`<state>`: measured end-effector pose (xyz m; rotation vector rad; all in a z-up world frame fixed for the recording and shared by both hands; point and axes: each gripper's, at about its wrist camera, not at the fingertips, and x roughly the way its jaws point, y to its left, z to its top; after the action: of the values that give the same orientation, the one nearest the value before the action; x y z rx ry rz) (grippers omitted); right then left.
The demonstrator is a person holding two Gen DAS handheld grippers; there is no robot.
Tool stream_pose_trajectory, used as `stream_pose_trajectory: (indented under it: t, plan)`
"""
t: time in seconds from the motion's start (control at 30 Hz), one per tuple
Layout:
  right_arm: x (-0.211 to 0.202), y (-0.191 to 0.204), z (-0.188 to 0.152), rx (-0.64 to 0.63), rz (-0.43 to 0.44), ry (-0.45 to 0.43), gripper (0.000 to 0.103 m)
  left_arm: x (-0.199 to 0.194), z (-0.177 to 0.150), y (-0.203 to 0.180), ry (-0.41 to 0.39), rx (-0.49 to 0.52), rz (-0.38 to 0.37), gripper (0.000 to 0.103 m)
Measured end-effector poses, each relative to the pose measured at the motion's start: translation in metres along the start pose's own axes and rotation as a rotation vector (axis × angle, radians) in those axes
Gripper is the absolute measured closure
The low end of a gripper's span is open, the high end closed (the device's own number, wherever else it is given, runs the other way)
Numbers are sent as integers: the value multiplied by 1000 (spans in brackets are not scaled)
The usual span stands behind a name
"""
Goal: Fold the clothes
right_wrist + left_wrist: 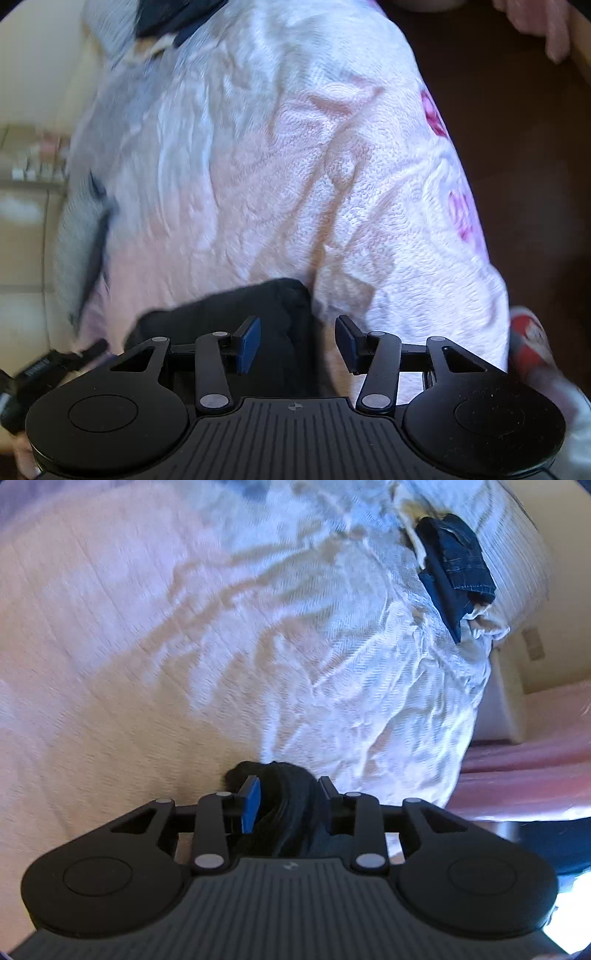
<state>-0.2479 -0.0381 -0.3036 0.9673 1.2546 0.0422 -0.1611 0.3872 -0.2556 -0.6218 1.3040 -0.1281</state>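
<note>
A bunched black garment (pixel 286 808) lies on the pale bedspread (pixel 110 664), and my left gripper (pixel 288 801) points down over it. The bunch fills the gap between the fingers. The left blue pad (pixel 252 805) shows its face bare, so the jaws stand open around the cloth. In the right wrist view the same black garment (pixel 229 306) spreads flat under my right gripper (pixel 299 343). That gripper is wide open, with the cloth's edge below the gap and nothing pinched. Folded dark denim (pixel 456 572) rests far back on the bed.
A crinkled white sheet (pixel 351 657) covers the bed's right half, with a cream cloth (pixel 484 624) under the denim. The flower-patterned bedspread (pixel 369 184) drops off to a dark floor (pixel 517 166) on the right. A red and white object (pixel 532 336) lies at the bed's edge.
</note>
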Motion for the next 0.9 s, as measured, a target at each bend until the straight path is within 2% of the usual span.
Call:
stream_pose_trajectory:
  t: [0.17, 0.23, 0.33, 0.37, 0.4, 0.43, 0.53, 0.67, 0.7, 0.83, 0.9]
  plan:
    - [14, -4, 11, 63, 33, 1, 54, 36, 25, -2, 129, 23, -5, 70]
    - [21, -4, 15, 62, 30, 26, 54, 44, 28, -2, 155, 37, 16, 70]
    - [30, -7, 16, 74, 53, 43, 54, 46, 29, 1, 163, 59, 19, 73]
    - [32, -7, 16, 69, 60, 44, 55, 45, 29, 4, 162, 64, 13, 83]
    - [34, -6, 16, 64, 68, 46, 55, 44, 28, 6, 159, 69, 5, 85]
    - [37, -4, 15, 48, 73, 47, 75, 42, 27, 8, 150, 77, -15, 89]
    - [37, 6, 10, -44, 54, 20, 84, 31, 18, 12, 94, 126, -63, 95]
    - [31, 5, -2, -70, 55, -30, 89, 8, -5, 28, -54, 143, -116, 98]
    - [32, 3, -4, -60, 58, -43, 90, 8, -10, 41, -76, 91, -135, 98]
    - [46, -1, -7, -43, 47, -65, 90, 25, -30, 86, -106, -83, -206, 96]
    - [47, -5, -4, 3, 60, -63, 90, 24, -26, 80, -120, -72, -233, 96]
